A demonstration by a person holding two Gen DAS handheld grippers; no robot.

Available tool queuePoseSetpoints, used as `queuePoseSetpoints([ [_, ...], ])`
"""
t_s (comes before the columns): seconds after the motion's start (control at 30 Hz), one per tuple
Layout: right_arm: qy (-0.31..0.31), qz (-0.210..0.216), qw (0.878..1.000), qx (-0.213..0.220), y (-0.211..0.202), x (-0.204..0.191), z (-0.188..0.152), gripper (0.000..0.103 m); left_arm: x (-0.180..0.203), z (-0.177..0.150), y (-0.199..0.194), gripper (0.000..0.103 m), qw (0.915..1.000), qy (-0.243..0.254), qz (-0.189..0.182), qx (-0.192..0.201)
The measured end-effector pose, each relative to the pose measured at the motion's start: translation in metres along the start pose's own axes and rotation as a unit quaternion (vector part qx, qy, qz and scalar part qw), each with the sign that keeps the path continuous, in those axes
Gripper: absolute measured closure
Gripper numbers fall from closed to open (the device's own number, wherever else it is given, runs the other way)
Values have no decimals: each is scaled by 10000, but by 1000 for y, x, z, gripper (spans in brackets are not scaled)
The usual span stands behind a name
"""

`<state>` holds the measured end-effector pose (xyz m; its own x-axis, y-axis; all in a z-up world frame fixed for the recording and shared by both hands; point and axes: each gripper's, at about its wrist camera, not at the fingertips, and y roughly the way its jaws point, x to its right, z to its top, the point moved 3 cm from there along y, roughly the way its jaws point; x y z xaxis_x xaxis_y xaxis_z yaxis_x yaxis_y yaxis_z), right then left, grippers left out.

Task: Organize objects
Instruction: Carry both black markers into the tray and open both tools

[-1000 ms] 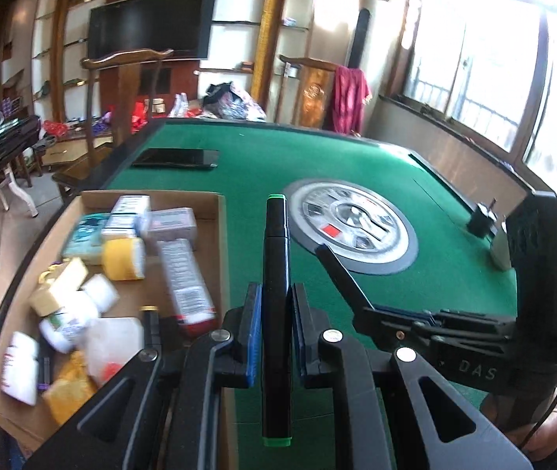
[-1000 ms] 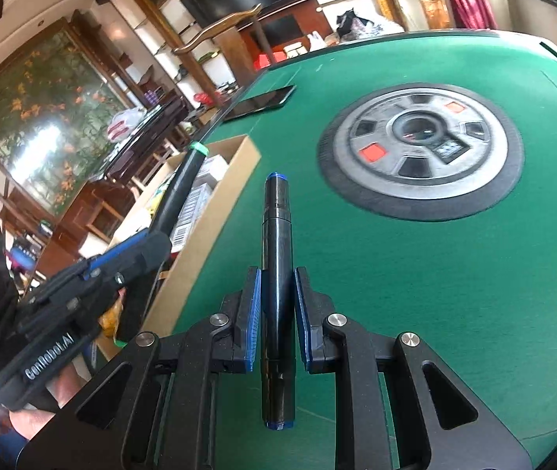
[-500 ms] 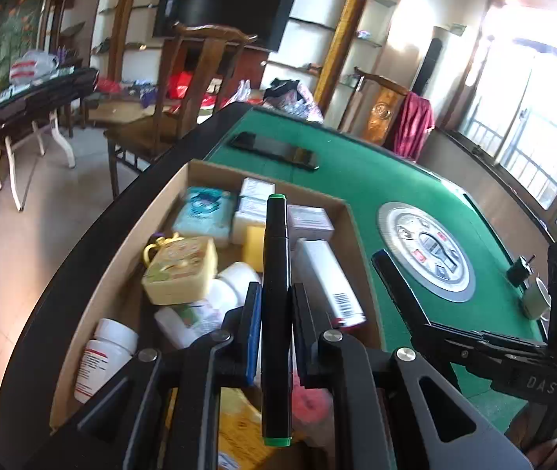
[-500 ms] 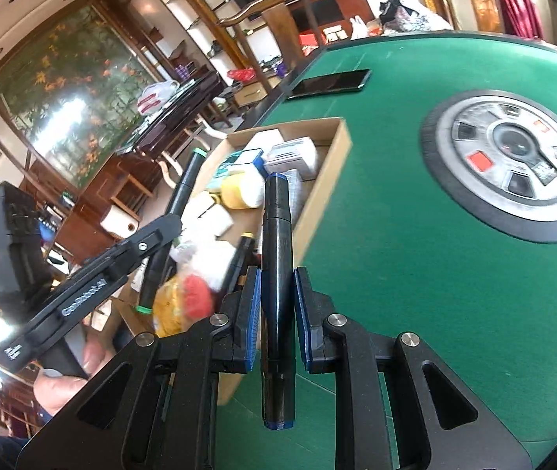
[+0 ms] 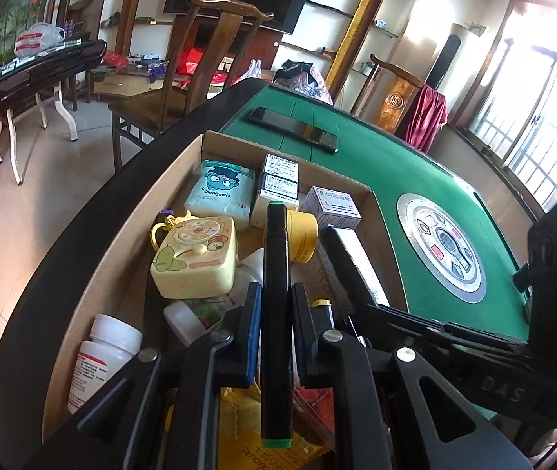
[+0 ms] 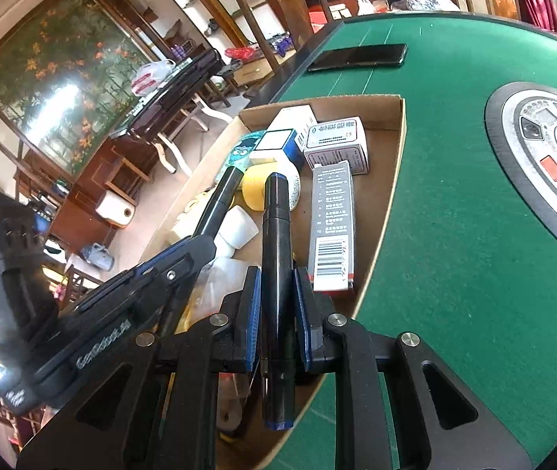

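Note:
My left gripper is shut on a black marker with green ends, which hangs over the cardboard box of small goods. My right gripper is shut on a black marker with blue ends, over the box's near right part. In the right wrist view the left gripper shows at lower left with its marker. In the left wrist view the right gripper shows at lower right. The box holds a yellow case, a white pill bottle, a long carton and several small cartons.
The box stands at the left edge of a green felt table with a round grey centre panel. A black phone lies beyond the box. A wooden chair and a dark side table stand off the table's edge.
Both grippers have moved left from above the green felt to above the box, each still holding its marker. The left one rolled and came lower and closer to the box contents.

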<state>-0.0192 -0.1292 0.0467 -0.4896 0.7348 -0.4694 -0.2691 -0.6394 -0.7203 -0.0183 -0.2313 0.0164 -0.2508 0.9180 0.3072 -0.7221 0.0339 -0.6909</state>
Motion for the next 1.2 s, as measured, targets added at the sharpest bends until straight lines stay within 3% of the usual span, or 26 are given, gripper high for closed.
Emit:
queuePoseSetpoints([
  [0.47, 97, -193, 9998, 29, 26, 1, 14, 86, 6, -1, 1, 90, 9994, 269, 213, 81],
  [1.2, -14, -211, 9997, 115, 18, 1, 6, 86, 12, -8, -1, 89, 9964, 568, 577, 250],
])
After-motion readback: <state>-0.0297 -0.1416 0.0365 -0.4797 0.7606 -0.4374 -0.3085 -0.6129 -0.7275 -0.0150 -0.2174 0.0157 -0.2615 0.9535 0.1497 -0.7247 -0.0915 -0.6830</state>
